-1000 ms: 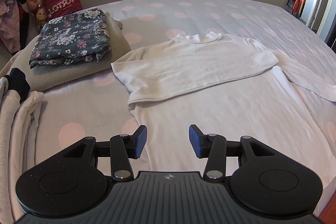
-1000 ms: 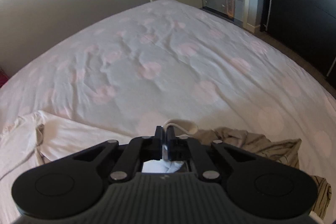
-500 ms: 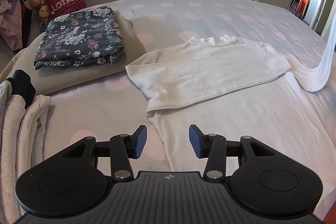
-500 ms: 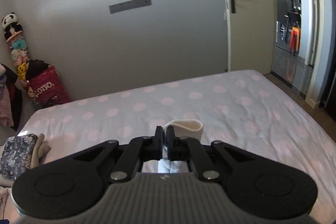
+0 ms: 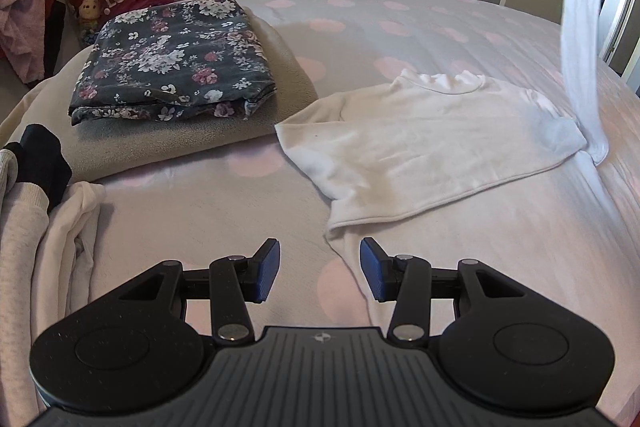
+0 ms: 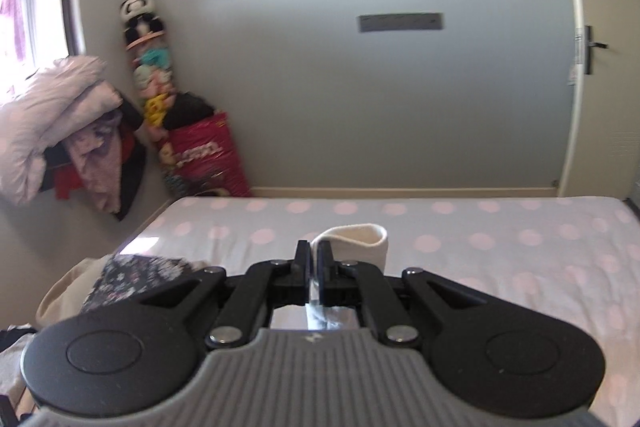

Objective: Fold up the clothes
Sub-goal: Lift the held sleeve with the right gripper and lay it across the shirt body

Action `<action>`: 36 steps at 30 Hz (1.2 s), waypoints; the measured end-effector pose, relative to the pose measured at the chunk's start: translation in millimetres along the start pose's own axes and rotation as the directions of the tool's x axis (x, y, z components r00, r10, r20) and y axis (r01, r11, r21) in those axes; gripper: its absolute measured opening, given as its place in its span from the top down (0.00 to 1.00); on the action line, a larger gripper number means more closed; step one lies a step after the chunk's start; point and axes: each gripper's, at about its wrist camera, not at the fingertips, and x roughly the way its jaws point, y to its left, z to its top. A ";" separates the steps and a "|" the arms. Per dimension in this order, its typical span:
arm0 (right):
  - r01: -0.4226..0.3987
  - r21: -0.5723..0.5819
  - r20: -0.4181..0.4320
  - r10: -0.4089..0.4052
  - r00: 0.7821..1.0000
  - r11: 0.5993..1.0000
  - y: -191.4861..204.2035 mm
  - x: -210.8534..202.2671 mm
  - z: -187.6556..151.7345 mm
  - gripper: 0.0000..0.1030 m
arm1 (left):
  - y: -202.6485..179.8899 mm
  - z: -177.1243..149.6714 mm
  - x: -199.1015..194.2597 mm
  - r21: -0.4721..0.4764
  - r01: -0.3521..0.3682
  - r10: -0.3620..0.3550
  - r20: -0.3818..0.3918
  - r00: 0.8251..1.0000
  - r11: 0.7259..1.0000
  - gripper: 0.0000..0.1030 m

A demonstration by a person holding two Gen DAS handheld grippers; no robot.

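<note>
my left claw (image 5: 319, 273) hangs low in its frame with the blue pads (image 5: 267, 269) apart and nothing between them, just above the spotted bed sheet (image 5: 400, 15); the white long-sleeved top (image 5: 432, 135) lies in the middle right of that view, neck toward the far side, one sleeve already folded across the chest, the cloth creamy, slightly creased, with a faint yellowish patch low on the front; its lower body runs down under my claw toward the bottom right; the other sleeve (image 5: 582, 27) rises from the shoulder at the right edge straight up to the upper right corner, pulled taut; my right claw (image 6: 316, 267) is clamped tight on that sleeve's ribbed cuff (image 6: 360, 241), which curls out in a loop just past the fingertips, centre of that frame, high over the bed; in the upper left of the left view a folded floral garment (image 5: 172, 59) sits on a folded beige blanket (image 5: 224, 131); more pale clothes (image 5: 36, 227) pile at the left edge.
</note>
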 end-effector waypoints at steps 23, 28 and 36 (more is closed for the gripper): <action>-0.339 0.007 -0.461 0.304 0.834 0.941 174.2 199.7 -198.8 0.96 | 46.9 -3.6 43.4 -0.029 0.034 -0.035 -0.023 0.999 0.999 0.56; -0.334 0.014 -0.512 0.294 0.807 0.943 187.2 227.6 -229.5 0.95 | 44.3 -3.0 52.6 -0.032 0.067 -0.067 -0.009 0.998 0.997 0.54; -0.330 0.034 -0.523 0.298 0.798 0.943 176.3 226.6 -237.0 0.85 | 31.6 5.4 62.4 -0.018 0.089 -0.089 -0.021 0.996 0.996 0.53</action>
